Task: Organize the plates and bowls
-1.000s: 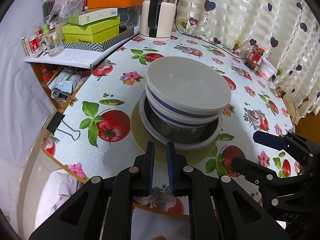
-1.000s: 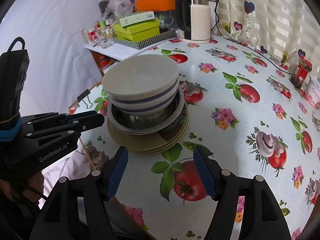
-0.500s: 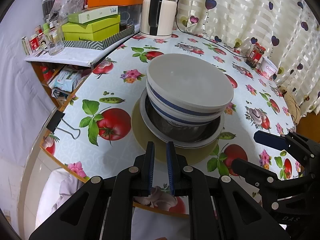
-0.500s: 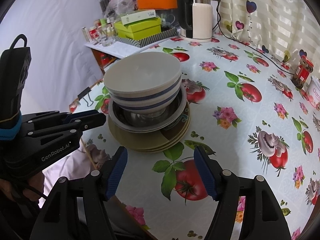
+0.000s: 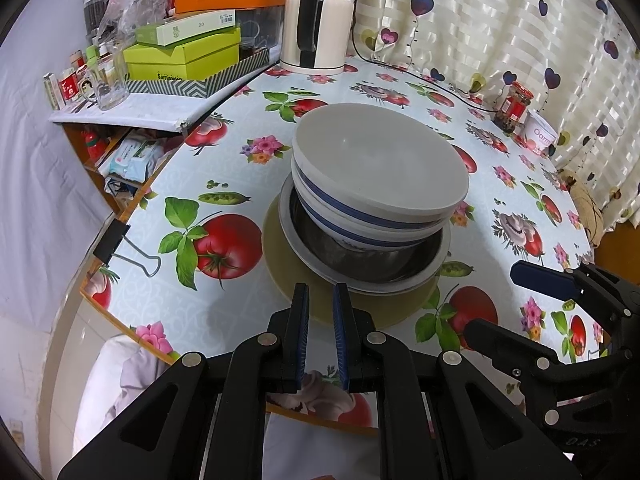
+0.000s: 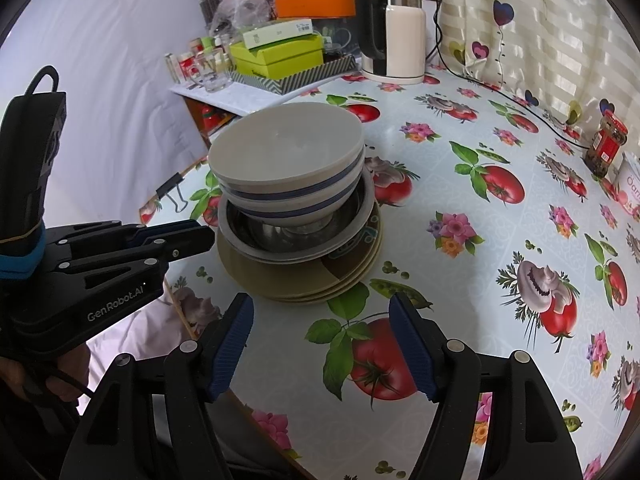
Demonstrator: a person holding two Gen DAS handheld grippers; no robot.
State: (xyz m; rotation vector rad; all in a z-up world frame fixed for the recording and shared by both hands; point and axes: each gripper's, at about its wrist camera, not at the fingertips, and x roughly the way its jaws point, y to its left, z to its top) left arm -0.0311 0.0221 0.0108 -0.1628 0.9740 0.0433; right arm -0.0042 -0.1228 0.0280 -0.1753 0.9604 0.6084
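Note:
A stack stands near the table's front left edge: tan plates [image 5: 344, 304] [image 6: 304, 284] at the bottom, a metal bowl [image 5: 360, 264] [image 6: 288, 240] on them, and two white bowls with blue bands [image 5: 380, 172] [image 6: 288, 164] nested on top. My left gripper [image 5: 320, 300] is nearly shut and empty, its tips just in front of the plates' near rim. My right gripper [image 6: 320, 320] is open and empty, just in front of the stack's right side; it shows in the left wrist view [image 5: 532, 300].
A flowered, tomato-print tablecloth [image 6: 500, 240] covers the table, held by a binder clip [image 5: 120, 244] at the left edge. A kettle [image 5: 316, 20], boxes [image 5: 184, 56] and jars [image 5: 516, 108] stand at the back. A shelf [image 5: 132, 108] adjoins the left.
Both grippers have shifted only slightly relative to the stack. Neither gripper's opening has changed.

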